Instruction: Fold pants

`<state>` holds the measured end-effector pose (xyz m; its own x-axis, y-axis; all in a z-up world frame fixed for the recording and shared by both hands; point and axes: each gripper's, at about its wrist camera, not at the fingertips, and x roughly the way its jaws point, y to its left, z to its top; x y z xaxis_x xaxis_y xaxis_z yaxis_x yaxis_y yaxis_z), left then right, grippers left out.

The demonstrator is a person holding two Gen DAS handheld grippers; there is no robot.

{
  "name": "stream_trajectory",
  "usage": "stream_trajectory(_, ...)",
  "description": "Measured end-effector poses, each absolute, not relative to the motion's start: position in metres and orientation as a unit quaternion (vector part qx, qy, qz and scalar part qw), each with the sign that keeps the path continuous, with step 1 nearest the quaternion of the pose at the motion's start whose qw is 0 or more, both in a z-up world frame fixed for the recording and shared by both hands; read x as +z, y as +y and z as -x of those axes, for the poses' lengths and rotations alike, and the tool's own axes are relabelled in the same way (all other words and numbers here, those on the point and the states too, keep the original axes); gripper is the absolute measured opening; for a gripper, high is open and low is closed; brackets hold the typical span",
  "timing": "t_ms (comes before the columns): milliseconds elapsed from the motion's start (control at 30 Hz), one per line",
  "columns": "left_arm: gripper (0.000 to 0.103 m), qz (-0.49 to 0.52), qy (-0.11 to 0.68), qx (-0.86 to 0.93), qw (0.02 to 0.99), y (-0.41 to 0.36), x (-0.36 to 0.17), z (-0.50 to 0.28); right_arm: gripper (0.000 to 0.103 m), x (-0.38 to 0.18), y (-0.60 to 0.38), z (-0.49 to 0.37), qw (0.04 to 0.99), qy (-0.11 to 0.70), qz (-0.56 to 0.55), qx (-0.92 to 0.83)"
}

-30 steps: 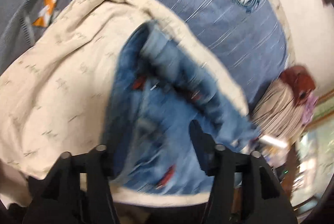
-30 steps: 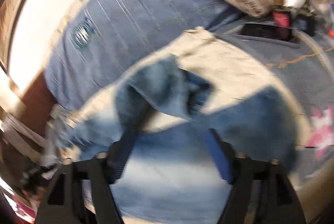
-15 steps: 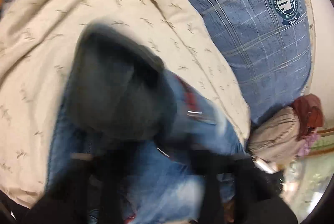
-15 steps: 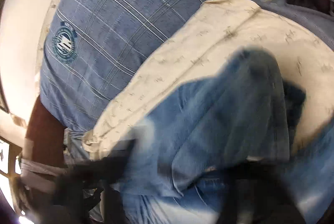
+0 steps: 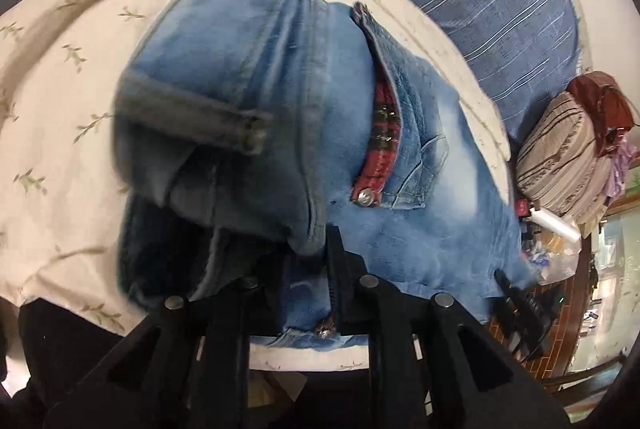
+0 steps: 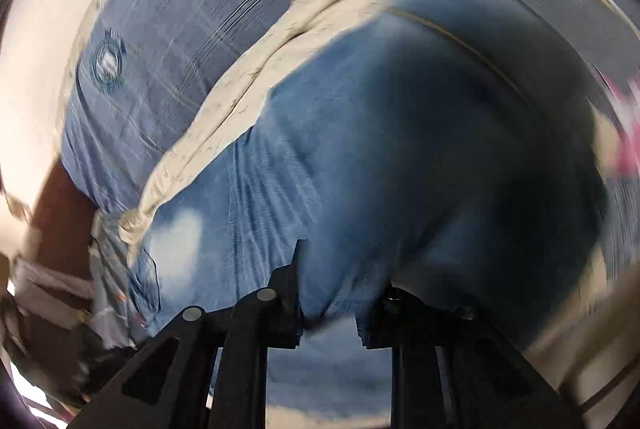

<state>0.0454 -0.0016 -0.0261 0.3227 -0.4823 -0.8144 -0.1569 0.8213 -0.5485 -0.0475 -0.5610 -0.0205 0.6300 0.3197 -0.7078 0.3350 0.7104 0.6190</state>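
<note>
Light blue jeans (image 5: 420, 229) with a red plaid pocket trim (image 5: 380, 141) lie on a cream leaf-print sheet (image 5: 60, 109). A leg end with its hem (image 5: 192, 109) is folded back over the seat of the jeans. My left gripper (image 5: 304, 249) pinches a bunch of denim at the near edge, and its jaws are opening. In the right wrist view the jeans (image 6: 400, 149) bulge up close to the lens. My right gripper (image 6: 338, 293) has a fold of denim squeezed between its fingers, and its jaws are opening too.
A blue plaid cover (image 5: 500, 9) with a round badge lies beyond the sheet (image 6: 240, 77). A striped cushion (image 5: 560, 157) and red cloth sit at the right edge. Clutter and a brick-pattern floor (image 5: 560, 317) show below the bed's edge.
Both grippers went from open over the jeans to closed on denim. They swung a leg up and over, then came down, so the folded leg now rests on the seat.
</note>
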Motion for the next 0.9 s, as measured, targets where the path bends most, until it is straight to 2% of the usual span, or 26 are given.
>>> stream_trajectory(67, 0.015, 0.283, 0.561, -0.107, 0.77, 0.002, -0.016, -0.043, 0.038, -0.014, -0.576, 0.06, 0.824, 0.4, -0.4, -0.026)
stream_trajectory(100, 0.016, 0.283, 0.551, -0.108, 0.777, 0.004, -0.008, -0.041, 0.053, -0.009, -0.585, 0.065, 0.827, 0.38, -0.413, -0.035)
stream_trajectory(133, 0.027, 0.286, 0.543, -0.111, 0.782, 0.007, -0.002, -0.04, 0.066, -0.006, -0.595, 0.07, 0.827, 0.356, -0.433, -0.044)
stream_trajectory(167, 0.036, 0.294, 0.536, -0.116, 0.783, 0.009, 0.003, -0.042, 0.069, -0.004, -0.6, 0.068, 0.825, 0.344, -0.446, -0.044)
stream_trajectory(200, 0.062, 0.306, 0.531, -0.122, 0.781, 0.012, 0.006, -0.04, 0.072, -0.006, -0.602, 0.065, 0.82, 0.344, -0.456, -0.041)
stream_trajectory(233, 0.075, 0.318, 0.528, -0.123, 0.778, 0.015, 0.008, -0.039, 0.072, -0.01, -0.601, 0.063, 0.815, 0.351, -0.458, -0.044)
stream_trajectory(333, 0.075, 0.346, 0.533, -0.113, 0.764, 0.019, -0.001, -0.049, 0.072, -0.021, -0.593, 0.053, 0.812, 0.363, -0.453, -0.057)
stream_trajectory(367, 0.075, 0.351, 0.54, -0.107, 0.758, 0.021, -0.004, -0.053, 0.07, -0.022, -0.59, 0.05, 0.814, 0.361, -0.452, -0.055)
stream_trajectory(400, 0.069, 0.352, 0.548, -0.099, 0.752, 0.02, -0.008, -0.062, 0.057, -0.021, -0.586, 0.044, 0.816, 0.361, -0.449, -0.048)
stream_trajectory(433, 0.035, 0.347, 0.556, -0.094, 0.749, 0.017, -0.009, -0.069, 0.023, -0.016, -0.585, 0.037, 0.821, 0.365, -0.437, -0.042)
stream_trajectory(467, 0.013, 0.341, 0.565, -0.09, 0.746, 0.012, -0.008, -0.074, 0.008, -0.01, -0.592, 0.038, 0.826, 0.365, -0.428, -0.038)
stream_trajectory(500, 0.007, 0.34, 0.567, -0.095, 0.744, 0.009, -0.002, -0.08, 0.004, 0.001, -0.593, 0.038, 0.835, 0.353, -0.421, -0.031)
stream_trajectory(633, 0.007, 0.334, 0.513, -0.116, 0.782, 0.009, 0.039, -0.063, 0.003, 0.047, -0.6, 0.057, 0.865, 0.29, -0.41, -0.003)
stream_trajectory(700, 0.007, 0.324, 0.503, -0.128, 0.791, 0.008, 0.047, -0.045, 0.003, 0.05, -0.605, 0.068, 0.867, 0.287, -0.407, -0.007)
stream_trajectory(767, 0.008, 0.323, 0.511, -0.133, 0.785, 0.008, 0.038, -0.03, 0.005, 0.035, -0.611, 0.079, 0.861, 0.303, -0.407, -0.028)
stream_trajectory(900, 0.009, 0.318, 0.586, -0.113, 0.737, 0.006, -0.03, -0.009, 0.013, -0.022, -0.618, 0.096, 0.819, 0.369, -0.43, -0.094)
